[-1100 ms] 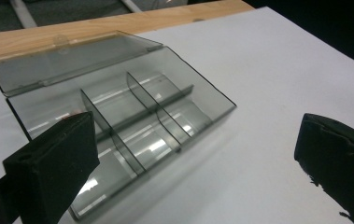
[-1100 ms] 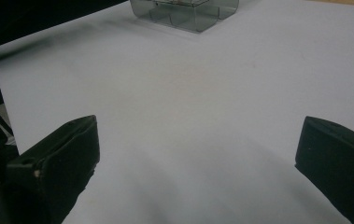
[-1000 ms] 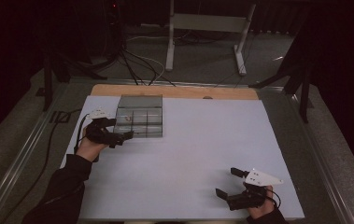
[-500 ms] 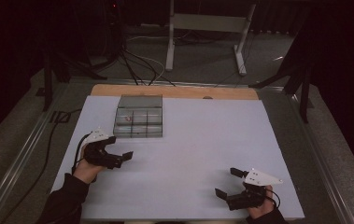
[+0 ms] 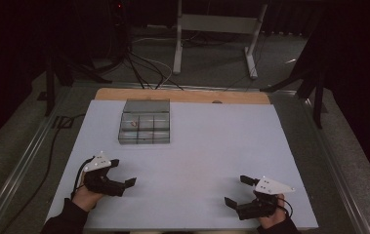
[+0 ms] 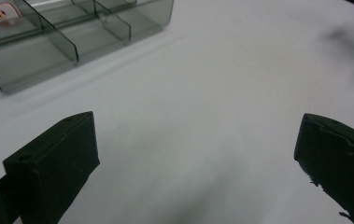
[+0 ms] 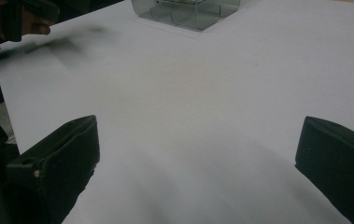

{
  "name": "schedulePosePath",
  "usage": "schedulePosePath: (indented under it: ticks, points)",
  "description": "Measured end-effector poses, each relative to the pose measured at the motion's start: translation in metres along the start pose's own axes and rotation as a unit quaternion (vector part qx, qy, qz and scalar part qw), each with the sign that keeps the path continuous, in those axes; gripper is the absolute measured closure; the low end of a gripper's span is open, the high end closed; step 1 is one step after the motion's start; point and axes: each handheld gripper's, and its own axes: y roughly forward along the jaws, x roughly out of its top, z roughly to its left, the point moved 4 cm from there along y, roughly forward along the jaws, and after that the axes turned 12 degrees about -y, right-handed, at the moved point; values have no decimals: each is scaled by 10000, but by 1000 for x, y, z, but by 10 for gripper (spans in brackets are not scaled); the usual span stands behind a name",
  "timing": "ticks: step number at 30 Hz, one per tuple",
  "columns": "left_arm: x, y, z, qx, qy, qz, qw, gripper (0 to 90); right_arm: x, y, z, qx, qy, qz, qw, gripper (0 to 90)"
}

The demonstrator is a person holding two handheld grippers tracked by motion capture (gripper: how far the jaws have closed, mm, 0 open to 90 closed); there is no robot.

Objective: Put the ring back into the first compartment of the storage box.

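A clear grey compartment box (image 5: 145,127) stands on the white table sheet (image 5: 197,151) at the back left; a small red and white item (image 5: 133,123) lies in one of its back left cells. The same box (image 6: 58,37) and item (image 6: 1,12) fill the top left of the left gripper view. My left gripper (image 5: 122,173) rests near the front left, open, nothing between its jaws. My right gripper (image 5: 238,191) sits at the front right, open and empty too. The right gripper view has the box (image 7: 186,10) far ahead and the other hand (image 7: 20,18) at top left.
A wooden strip (image 5: 182,96) borders the table's far edge. Metal rails (image 5: 21,161) run along both sides. Cables (image 5: 143,68) and a stand's legs (image 5: 216,44) lie on the floor beyond. A cable (image 5: 51,146) trails off the left side.
My left gripper has drawn back from beside the box toward the front left of the table. The right gripper has stayed in place.
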Motion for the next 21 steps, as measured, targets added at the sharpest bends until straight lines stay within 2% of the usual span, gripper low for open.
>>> schedulePosePath:
  ticks: [2,3,5,9,11,13,21]
  points:
    - [-2,-1,-1,-7,-11,22,10000,5,0,0,0,-2,-1,6,10000,0]
    - [-6,-5,-3,-97,-21,-1,10000,5,0,0,0,-1,12,4,10000,0]
    - [-10,-9,-4,-122,19,9,9999,5,0,0,0,1,-7,6,10000,0]
    - [-17,-13,-2,-192,18,17,9998,5,0,1,0,17,-7,23,10000,0]
    - [-18,-13,-1,-192,12,12,9998,6,0,1,1,31,-29,34,10000,0]
    - [-16,-15,-1,-254,4,-104,9996,6,0,1,1,40,-33,30,10000,0]
    - [-18,-11,-3,-302,129,-16,9995,6,-1,3,1,60,-44,66,10000,0]
